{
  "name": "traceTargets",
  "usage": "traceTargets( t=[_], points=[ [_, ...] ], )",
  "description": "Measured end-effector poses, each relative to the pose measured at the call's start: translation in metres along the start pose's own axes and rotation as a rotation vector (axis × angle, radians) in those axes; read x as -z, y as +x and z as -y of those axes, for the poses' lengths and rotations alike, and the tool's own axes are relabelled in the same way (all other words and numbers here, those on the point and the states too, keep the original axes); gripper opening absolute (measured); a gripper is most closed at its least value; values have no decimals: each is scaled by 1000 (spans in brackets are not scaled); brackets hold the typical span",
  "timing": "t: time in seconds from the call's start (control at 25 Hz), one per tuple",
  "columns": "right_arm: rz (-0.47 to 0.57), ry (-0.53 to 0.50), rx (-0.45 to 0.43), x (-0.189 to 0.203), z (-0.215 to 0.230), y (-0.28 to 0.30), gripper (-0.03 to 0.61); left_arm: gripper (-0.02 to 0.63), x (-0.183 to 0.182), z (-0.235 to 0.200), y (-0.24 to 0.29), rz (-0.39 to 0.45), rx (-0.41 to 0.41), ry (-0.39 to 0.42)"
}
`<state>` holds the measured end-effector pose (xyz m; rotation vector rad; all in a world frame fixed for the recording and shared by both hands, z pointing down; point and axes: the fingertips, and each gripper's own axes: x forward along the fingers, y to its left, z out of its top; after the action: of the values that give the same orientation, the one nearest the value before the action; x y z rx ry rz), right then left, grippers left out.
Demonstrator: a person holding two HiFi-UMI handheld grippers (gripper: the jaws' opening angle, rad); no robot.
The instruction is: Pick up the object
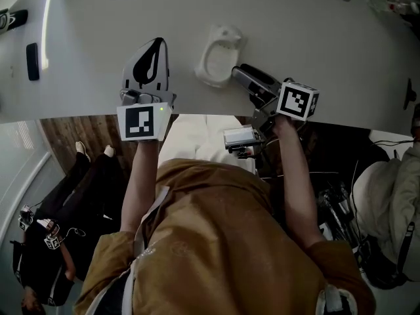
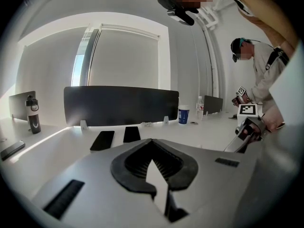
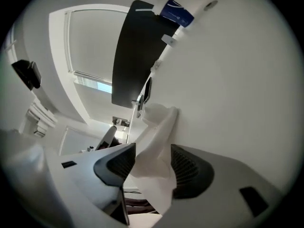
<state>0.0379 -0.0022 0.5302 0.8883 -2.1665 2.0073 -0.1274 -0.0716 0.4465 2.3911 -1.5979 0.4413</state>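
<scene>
On the white table [image 1: 85, 25], the white moulded object [image 1: 220, 54] sits with its edge between the right gripper's [image 1: 239, 74] jaws, which are spread and not pinching. Looks light, rigid, slick plastic, so pinch the rim. Left gripper [image 1: 157, 43] closed, empty.

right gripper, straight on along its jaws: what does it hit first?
The white object. It sits between the open jaws of the right gripper, so going on would likely just run it deeper between the pads. How deep it is now is hard to tell.
</scene>
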Motion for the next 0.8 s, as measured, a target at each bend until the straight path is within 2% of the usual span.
traceTargets(
  t=[0.04, 0.16, 0.36, 0.52, 0.68, 0.8],
  points=[
    [-3, 29, -28, 0, -3, 2, 235, 6, 0, 0, 1, -1, 2, -2],
    [-22, 89, -109, 0, -11, 8, 252, 6, 2, 1, 3, -9, 3, -11],
    [-75, 174, -83, 7, -2, 17, 252, 6, 1, -2, 4, -9, -2, -23],
    [-96, 182, -120, 2, -6, 26, 252, 6, 3, -9, 7, -16, -8, -35],
    [-135, 238, -163, 7, -10, 30, 252, 6, 2, -8, 9, -15, -7, -36],
    [-146, 231, -148, 6, -9, 32, 250, 6, 2, -10, 10, -18, -9, -38]
  ],
)
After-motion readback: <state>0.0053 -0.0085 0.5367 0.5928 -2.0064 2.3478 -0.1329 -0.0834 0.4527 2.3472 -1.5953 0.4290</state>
